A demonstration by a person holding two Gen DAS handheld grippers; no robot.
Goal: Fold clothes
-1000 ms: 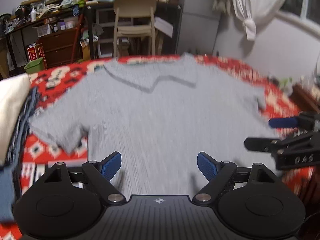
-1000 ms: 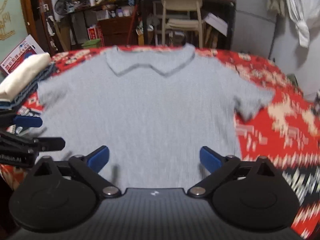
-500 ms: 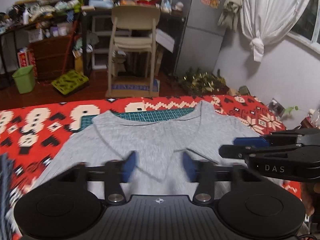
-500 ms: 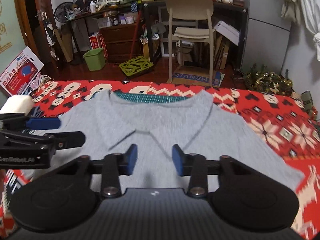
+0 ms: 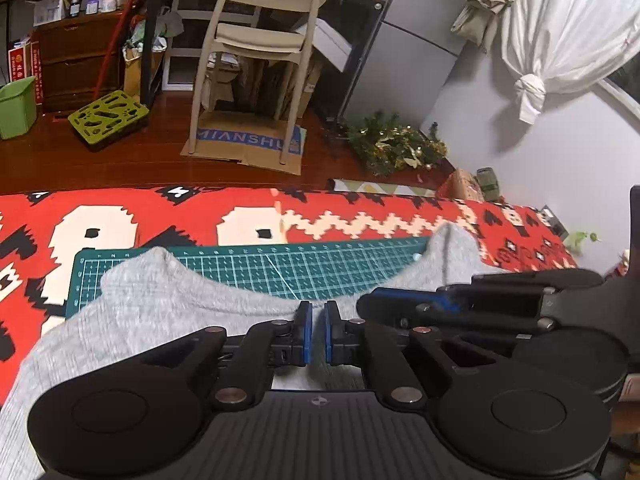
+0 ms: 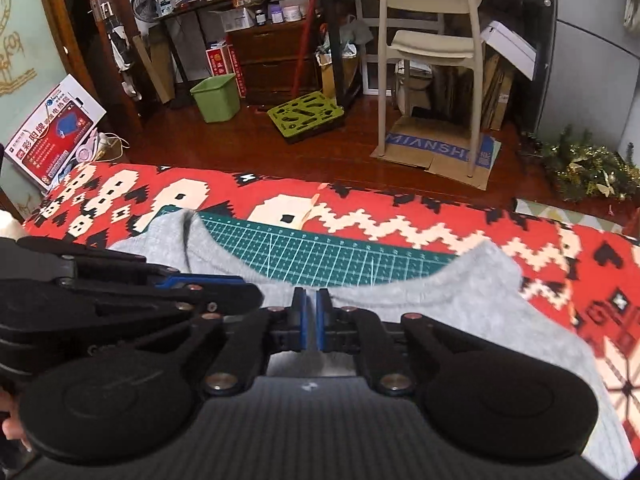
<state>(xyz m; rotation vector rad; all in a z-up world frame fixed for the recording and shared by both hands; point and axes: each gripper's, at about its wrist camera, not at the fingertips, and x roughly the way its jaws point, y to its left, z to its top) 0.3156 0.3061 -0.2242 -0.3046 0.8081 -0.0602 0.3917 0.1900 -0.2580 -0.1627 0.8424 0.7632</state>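
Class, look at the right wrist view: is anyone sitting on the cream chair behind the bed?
No: the cream chair stands with its seat bare, on cardboard laid on the wooden floor.

You have one grey shirt (image 5: 168,312) on bench, collar at far edge. One green cutting mat (image 5: 280,268) under it. One red patterned cloth (image 5: 160,216) covering bench. Two grippers: left gripper (image 5: 316,332) and right gripper (image 6: 311,326), each with two blue-padded jaws. Far on floor: one cream chair (image 6: 432,40), one green bin (image 6: 216,98), one lime perforated tray (image 6: 306,116), one flattened cardboard sheet (image 6: 436,148). Far right: one knotted white curtain (image 5: 560,32), one tinsel garland (image 5: 396,146).
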